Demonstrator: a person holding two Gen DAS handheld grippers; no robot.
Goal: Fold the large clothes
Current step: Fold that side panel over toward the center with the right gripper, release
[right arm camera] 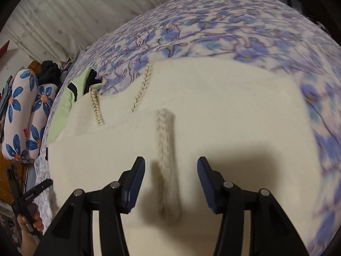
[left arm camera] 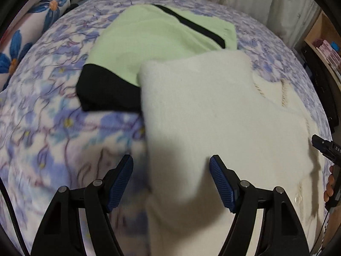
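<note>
A cream knitted garment [left arm camera: 213, 111] with cable-stitch bands lies spread on the flowered bed cover [left arm camera: 53, 117]. My left gripper [left arm camera: 171, 177] hovers open over the garment's left edge, with nothing between its blue pads. In the right wrist view the same cream garment [right arm camera: 223, 106] fills the middle. My right gripper [right arm camera: 171, 179] stands open above it, and a blurred cable-knit band [right arm camera: 166, 160] hangs or lies between the pads without being pinched. A folded light green and black garment [left arm camera: 149, 42] lies beyond the cream one, partly under it.
Flower-print pillows [right arm camera: 23, 119] lie at the bed's far side. Pleated curtains [left arm camera: 234, 4] hang behind the bed. A shelf with boxes [left arm camera: 328, 51] stands at the right. A hand [right arm camera: 29, 219] holding the other gripper's handle shows at the lower left of the right wrist view.
</note>
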